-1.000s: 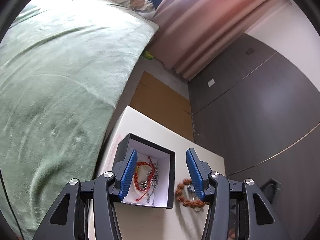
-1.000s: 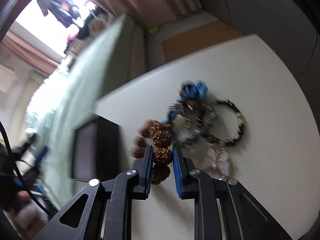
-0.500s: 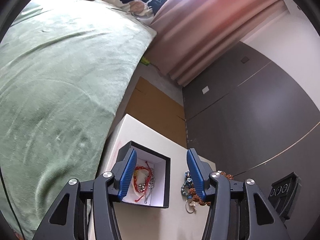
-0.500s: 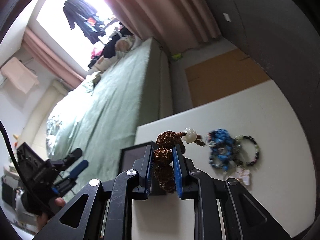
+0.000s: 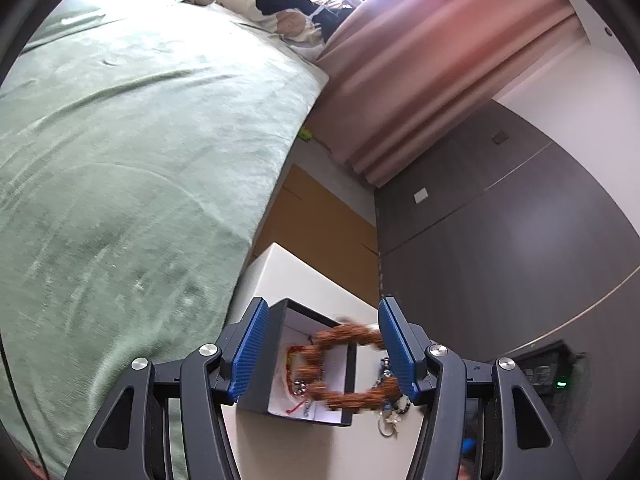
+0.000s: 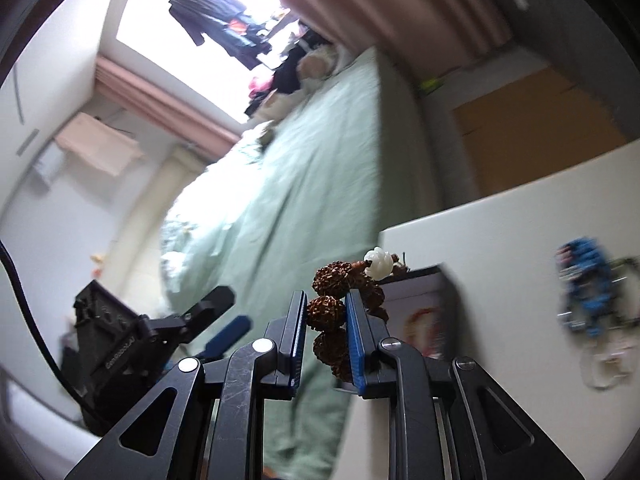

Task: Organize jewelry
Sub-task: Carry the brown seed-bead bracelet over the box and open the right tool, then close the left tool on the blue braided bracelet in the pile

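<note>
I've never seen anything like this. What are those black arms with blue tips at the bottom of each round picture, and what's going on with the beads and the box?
No robot here: a person holds a two-finger gripper in each hand, and each carries a wide-angle camera looking along its fingers. That is why both pictures are round and bent.

One picture comes from the left gripper. Its blue pads stand apart, just been opening, and pinch nothing. Beyond them, on a white table beside a green bed, sits an open black box with red string jewelry inside. More jewelry lies on the table right of the box.

The other picture comes from the right gripper. It is shut on a brown bead bracelet carrying one white bead. The same bracelet appears, blurred, in front of the box in the left picture, apparently headed there. A blue bead piece waits on the table.
</note>
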Tool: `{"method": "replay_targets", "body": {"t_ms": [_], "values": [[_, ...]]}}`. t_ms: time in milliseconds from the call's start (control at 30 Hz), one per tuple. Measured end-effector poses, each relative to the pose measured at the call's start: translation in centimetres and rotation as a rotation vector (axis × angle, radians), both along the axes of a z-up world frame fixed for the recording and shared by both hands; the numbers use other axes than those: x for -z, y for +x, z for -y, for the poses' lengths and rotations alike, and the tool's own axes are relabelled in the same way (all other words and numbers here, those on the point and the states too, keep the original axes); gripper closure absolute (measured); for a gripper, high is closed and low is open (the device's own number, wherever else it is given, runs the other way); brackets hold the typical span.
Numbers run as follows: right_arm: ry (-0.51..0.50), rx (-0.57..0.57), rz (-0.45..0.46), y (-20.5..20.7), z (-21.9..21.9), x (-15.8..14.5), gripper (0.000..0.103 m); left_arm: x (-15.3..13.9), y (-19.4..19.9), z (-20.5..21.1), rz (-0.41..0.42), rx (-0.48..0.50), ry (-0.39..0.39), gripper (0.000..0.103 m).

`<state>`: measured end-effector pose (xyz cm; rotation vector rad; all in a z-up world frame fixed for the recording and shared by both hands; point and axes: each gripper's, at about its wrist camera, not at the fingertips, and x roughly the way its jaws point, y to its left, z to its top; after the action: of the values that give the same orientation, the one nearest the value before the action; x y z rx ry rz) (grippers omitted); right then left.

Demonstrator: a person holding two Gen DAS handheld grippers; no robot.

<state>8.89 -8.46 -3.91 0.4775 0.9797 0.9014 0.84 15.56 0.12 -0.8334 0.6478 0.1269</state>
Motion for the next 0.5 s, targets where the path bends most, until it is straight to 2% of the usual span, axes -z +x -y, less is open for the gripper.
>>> {"method": "replay_targets", "body": {"t_ms": [100, 167, 200, 233, 300, 400, 500], "values": [[-0.148, 0.012, -0.052, 0.8, -1.1, 2.4, 0.081, 0.2, 0.2, 0.1, -0.013, -0.003, 0.008, 0.045], [-0.152, 0.012, -0.070, 0.9, -0.5, 2.8, 0.080, 0.3, 0.4, 0.3, -0.015, 0.000, 0.012, 0.045], [-0.154, 0.021, -0.061, 0.9, 0.0, 2.5, 0.069, 0.3, 0.5, 0.3, -0.015, 0.002, 0.013, 0.045], [-0.164, 0.037, -0.043, 0.8, 0.5, 2.1, 0.048, 0.3, 0.7, 0.6, -0.015, 0.007, 0.016, 0.045], [-0.178, 0.088, 0.009, 0.4, 2.0, 0.9, 0.032, 0.3, 1.0, 1.2, -0.020, 0.023, 0.023, 0.045], [-0.163, 0.112, 0.028, 0.0, 4.1, -0.4, 0.031, 0.3, 1.6, 2.3, -0.026, 0.052, 0.038, 0.045], [-0.198, 0.177, 0.051, -0.3, 6.5, -1.4, 0.030, 0.2, 2.2, 3.7, -0.023, 0.081, 0.051, 0.045]]}}
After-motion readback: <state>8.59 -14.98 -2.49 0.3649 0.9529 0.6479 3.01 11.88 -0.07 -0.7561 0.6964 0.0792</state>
